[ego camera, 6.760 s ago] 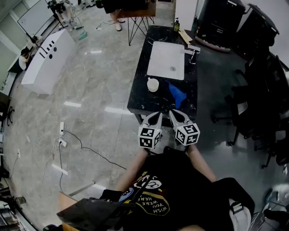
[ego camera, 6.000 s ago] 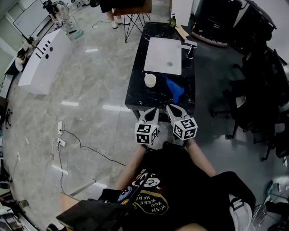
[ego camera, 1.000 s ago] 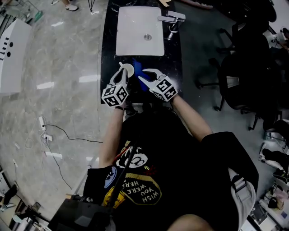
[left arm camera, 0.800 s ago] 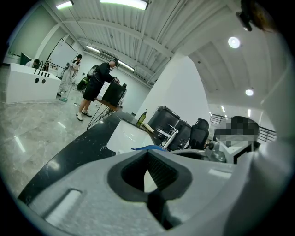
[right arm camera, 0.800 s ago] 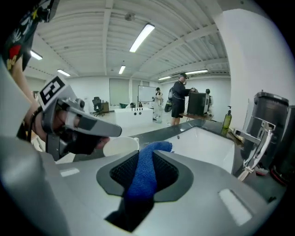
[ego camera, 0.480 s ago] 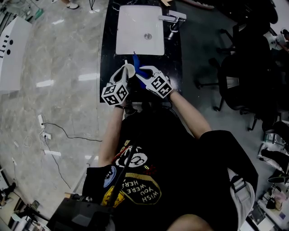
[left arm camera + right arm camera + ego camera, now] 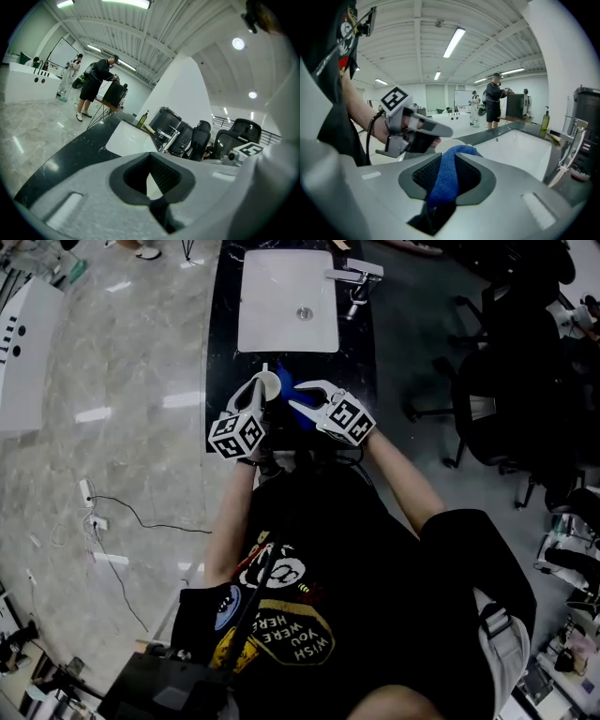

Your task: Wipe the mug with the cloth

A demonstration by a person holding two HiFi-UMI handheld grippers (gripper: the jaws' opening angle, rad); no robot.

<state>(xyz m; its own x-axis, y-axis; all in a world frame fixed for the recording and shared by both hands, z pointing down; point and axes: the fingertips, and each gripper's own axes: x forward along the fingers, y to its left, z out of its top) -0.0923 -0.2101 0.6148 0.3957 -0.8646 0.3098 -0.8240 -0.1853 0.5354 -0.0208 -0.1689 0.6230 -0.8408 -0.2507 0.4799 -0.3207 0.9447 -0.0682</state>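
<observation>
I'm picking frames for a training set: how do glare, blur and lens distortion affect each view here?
Head view: strong fisheye bend, glare patches on the floor, mug tiny. Left gripper view: black round vignette, ceiling lights blown out, near jaws soft. Right gripper view: same vignette, but the cloth weave reads sharp.

Blue cloth [image 7: 445, 180]; white mug [image 7: 268, 382]; black counter [image 7: 222, 362]; white sink [image 7: 267, 329].

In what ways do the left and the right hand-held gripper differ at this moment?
The left hand-held gripper is shut on the pale mug; the right hand-held gripper is shut on the blue cloth. The left one points roughly toward the sink, the right one slants across toward the mug. Both are over the black counter.
</observation>
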